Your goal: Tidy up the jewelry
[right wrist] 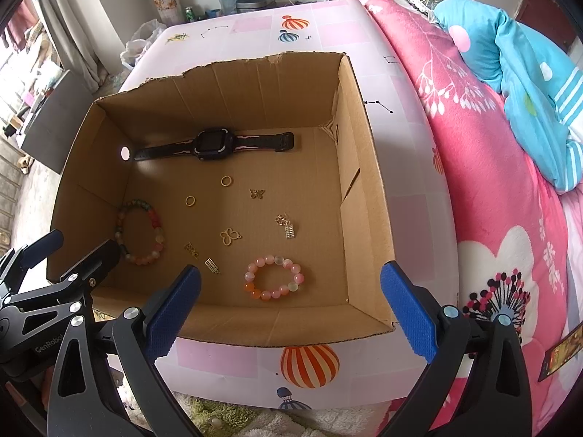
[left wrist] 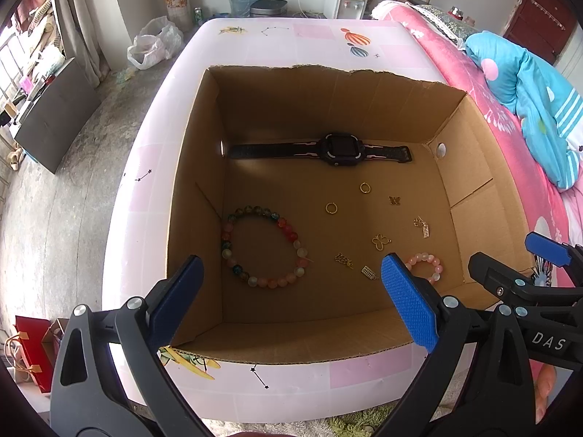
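Jewelry lies scattered on the floor of an open cardboard box (right wrist: pixel 364 189) that sits on a pink patterned bed (right wrist: pixel 419 218). Black watch (right wrist: pixel 213 144) flat along the far wall, strap stretched out sideways. Large multicolour bead bracelet (left wrist: pixel 264 245) at the box's left side, close to the left wall. Small pink bead bracelet (right wrist: pixel 273 277) near the front wall, toward the right. Between them: two gold rings (right wrist: pixel 226 180) apart from each other, a small butterfly charm (right wrist: pixel 257 193), an outline butterfly pendant (right wrist: pixel 229 236), and several small gold charms (right wrist: pixel 288 226), none touching.

Left gripper (left wrist: pixel 291 298) over the front edge of the box, jaws wide apart, nothing between the blue pads. Right gripper (right wrist: pixel 291 306) beside it at the front edge, jaws likewise spread wide, holding nothing; the pink bracelet shows between its fingers
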Available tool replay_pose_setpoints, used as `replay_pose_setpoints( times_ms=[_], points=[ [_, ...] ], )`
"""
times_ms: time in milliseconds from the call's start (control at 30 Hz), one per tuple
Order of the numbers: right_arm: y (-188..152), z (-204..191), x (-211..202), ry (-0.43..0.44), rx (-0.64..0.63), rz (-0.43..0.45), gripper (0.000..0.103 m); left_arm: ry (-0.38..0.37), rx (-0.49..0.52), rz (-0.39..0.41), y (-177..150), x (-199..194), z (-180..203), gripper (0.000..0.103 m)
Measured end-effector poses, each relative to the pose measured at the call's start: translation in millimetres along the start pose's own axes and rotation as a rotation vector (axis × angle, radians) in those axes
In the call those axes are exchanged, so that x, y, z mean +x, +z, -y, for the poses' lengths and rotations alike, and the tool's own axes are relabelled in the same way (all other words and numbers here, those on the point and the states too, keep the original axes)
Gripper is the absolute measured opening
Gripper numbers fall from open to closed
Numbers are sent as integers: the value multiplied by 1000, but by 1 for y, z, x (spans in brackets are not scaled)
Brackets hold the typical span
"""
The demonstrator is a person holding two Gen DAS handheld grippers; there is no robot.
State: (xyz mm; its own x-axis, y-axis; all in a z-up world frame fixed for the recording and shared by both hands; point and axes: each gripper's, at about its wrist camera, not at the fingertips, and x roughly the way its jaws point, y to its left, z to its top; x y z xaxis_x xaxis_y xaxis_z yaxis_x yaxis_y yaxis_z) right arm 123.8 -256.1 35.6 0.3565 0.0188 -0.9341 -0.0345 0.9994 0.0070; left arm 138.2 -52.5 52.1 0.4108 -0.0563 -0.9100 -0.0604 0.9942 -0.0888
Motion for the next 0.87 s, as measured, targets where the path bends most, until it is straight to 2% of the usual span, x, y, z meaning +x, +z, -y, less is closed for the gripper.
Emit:
replay_pose_setpoints(
  times_ms=[867],
  points=[
    [0, -2, 0, 7, 1, -1, 96, -1, -2, -2, -1, 1, -2, 94]
  ],
)
